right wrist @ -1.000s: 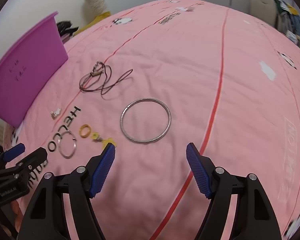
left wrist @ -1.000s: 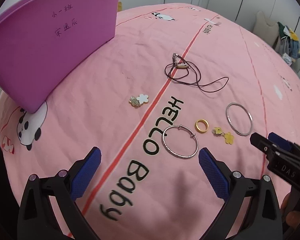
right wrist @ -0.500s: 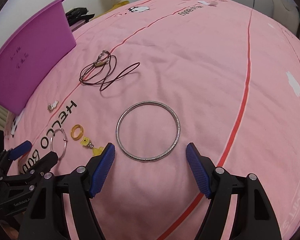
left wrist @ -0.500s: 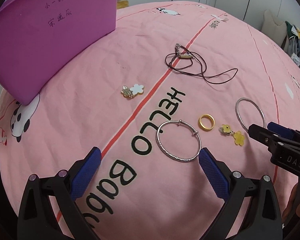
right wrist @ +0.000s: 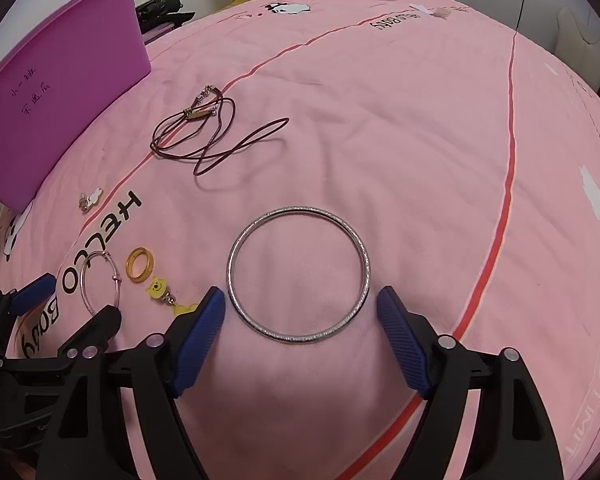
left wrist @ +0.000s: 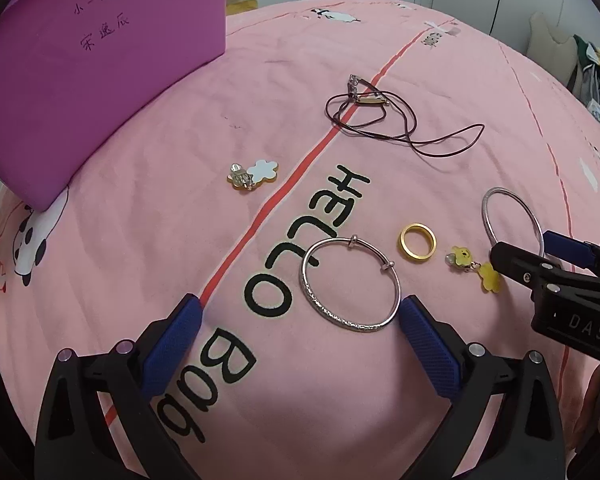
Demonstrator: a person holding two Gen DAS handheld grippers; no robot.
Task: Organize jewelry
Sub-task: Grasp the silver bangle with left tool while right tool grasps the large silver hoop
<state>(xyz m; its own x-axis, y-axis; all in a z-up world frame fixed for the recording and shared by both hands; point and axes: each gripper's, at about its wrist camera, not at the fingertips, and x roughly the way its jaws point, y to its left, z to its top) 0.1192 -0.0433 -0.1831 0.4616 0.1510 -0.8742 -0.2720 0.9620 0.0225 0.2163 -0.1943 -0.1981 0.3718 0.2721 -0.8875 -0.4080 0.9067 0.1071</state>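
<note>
Both claws lower and nearer, right claw just widened, left claw spread, two silver bangles, one gold ring

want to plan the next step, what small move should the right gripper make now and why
Probably lower the right gripper a little further, then close: its jaws, which have just been opening, stand on either side of the large silver bangle, which lies flat on the pink blanket, not yet touched.
</note>
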